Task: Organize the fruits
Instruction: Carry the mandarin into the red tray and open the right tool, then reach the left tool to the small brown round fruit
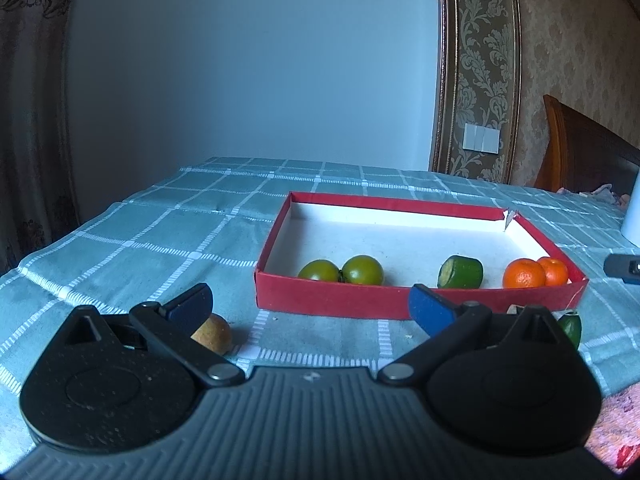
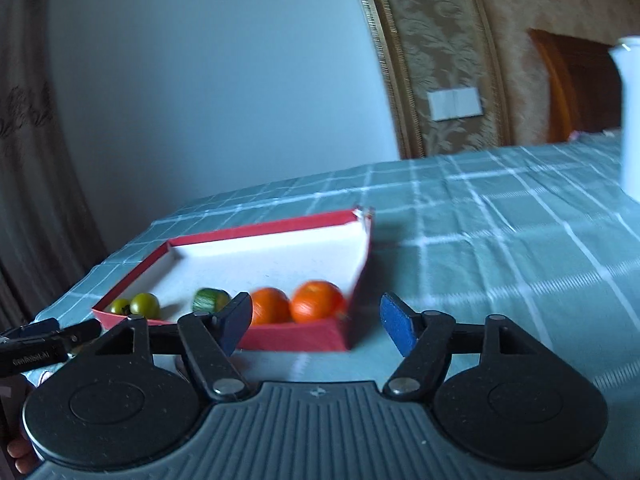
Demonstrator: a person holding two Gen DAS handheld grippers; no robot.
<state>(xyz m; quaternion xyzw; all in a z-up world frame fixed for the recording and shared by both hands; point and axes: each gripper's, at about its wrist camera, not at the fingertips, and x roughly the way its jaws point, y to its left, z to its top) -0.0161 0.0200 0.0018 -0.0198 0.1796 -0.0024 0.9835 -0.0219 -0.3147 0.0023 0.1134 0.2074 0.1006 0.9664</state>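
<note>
5 fruits sit in the red box (image 1: 332,304), all along its near wall: 2 green tomatoes (image 1: 342,270) touching each other at left, a cut green cucumber piece (image 1: 460,273) in the middle, 2 oranges (image 1: 534,273) touching in the right near corner. The rest of the box's white floor is bare. Its far right corner is torn.

2 more pieces lie outside the box on the checked tablecloth (image 1: 160,232): a yellowish-brown fruit (image 1: 214,334) just in front of the box's left corner, partly hidden behind my left gripper's (image 1: 310,306) left finger, and a green piece (image 1: 572,324) near the box's right corner, mostly hidden behind the right finger's linkage.

My left gripper has its fingers spread wide, nothing between them, hovering short of the box's near wall. My right gripper (image 2: 316,322) is also spread wide and holding nothing, and its view is tilted, aimed at the box's right near corner beside the oranges.

A white container (image 2: 630,120) stands on the cloth well off to the right. Wall switch plate (image 1: 482,138) behind, patterned wallpaper, dark wooden headboard (image 1: 580,148) at far right.
</note>
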